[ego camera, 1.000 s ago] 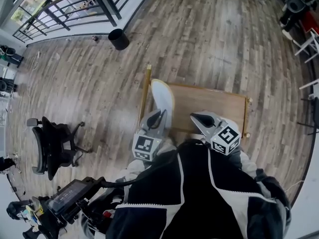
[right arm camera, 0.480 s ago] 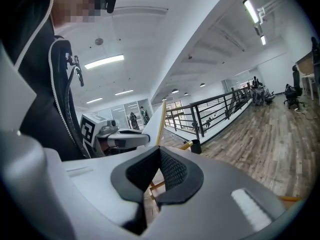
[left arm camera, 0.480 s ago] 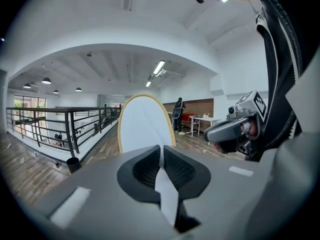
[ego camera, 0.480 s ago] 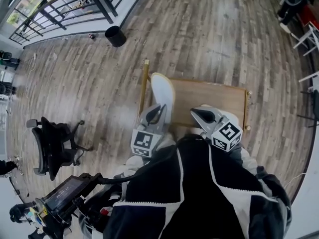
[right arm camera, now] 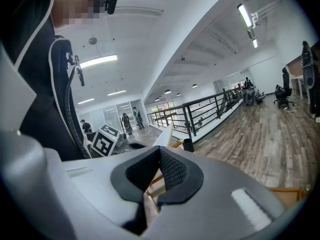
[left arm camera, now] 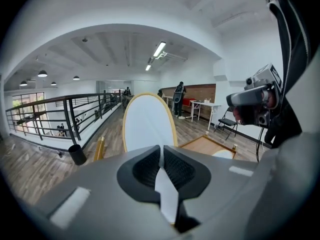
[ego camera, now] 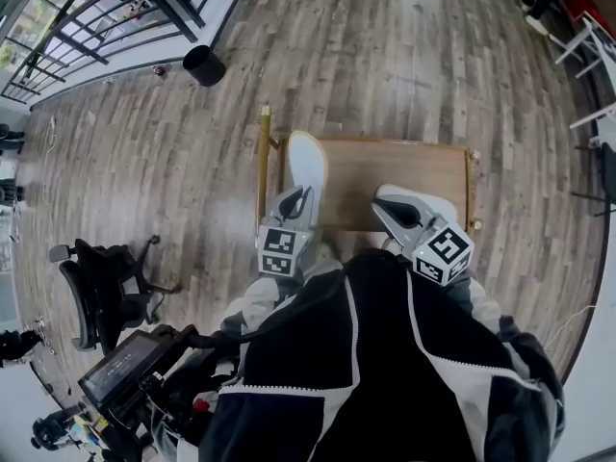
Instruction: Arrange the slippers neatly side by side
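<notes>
Wooden table point(ego camera: 404, 166) on plank floor point(ego camera: 385, 46), white slipper point(left arm camera: 223, 154) atop

On the table point(ego camera: 404, 176), upright slipper point(ego camera: 306, 165) blocks left; middle bare.

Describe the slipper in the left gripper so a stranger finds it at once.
Start at the wooden table on the plank floor. At its left edge the left gripper pinches a slipper: a white, tan-rimmed oval, unlike the brown wood around it.

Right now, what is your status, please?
Left gripper: jaws shut on white slipper, over wooden table. Right gripper: jaws shut, empty. No obstacle seen.
</notes>
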Available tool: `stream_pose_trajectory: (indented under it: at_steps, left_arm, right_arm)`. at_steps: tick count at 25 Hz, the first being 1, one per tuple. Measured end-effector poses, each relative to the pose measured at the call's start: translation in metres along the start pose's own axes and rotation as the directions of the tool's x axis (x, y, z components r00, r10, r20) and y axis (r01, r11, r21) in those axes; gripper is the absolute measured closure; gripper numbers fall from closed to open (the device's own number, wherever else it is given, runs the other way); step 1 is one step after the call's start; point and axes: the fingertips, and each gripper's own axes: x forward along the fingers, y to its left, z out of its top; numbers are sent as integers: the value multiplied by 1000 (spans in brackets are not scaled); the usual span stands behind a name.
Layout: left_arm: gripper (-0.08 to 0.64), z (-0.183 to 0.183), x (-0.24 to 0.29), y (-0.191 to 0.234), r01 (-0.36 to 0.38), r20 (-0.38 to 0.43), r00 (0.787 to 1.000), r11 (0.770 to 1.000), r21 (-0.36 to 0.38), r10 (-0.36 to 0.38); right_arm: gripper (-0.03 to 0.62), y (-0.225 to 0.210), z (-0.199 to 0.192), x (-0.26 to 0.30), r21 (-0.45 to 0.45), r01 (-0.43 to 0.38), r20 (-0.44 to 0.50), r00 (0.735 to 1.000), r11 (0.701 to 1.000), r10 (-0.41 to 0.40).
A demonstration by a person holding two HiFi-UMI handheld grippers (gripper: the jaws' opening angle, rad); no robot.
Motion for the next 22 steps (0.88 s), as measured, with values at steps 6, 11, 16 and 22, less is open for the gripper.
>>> stream_pose_trajectory:
  at_steps: [6,11,16,22]
  left_arm:
    - [532,-39,22,14,-25,-97,995,999,-33,22]
    - [532,-74,49,38,-83,-187,981,988,-130,58]
    - [532,-106,64,51,-116,-275,959,984,-137,75]
    - [532,-130,77,53,-119,-336,939,985,-122,71]
  right_arm:
    - [589,-3,-1,-18,6,48,-6,999,999,-48]
    - [589,-14,-9,-26,12,76,-14,997,997,-76]
    - [589,-16,-12,-35,14,105,-29,994,994,-105]
    - [589,-18,-15,-47,20,136,-42,990,990,-135]
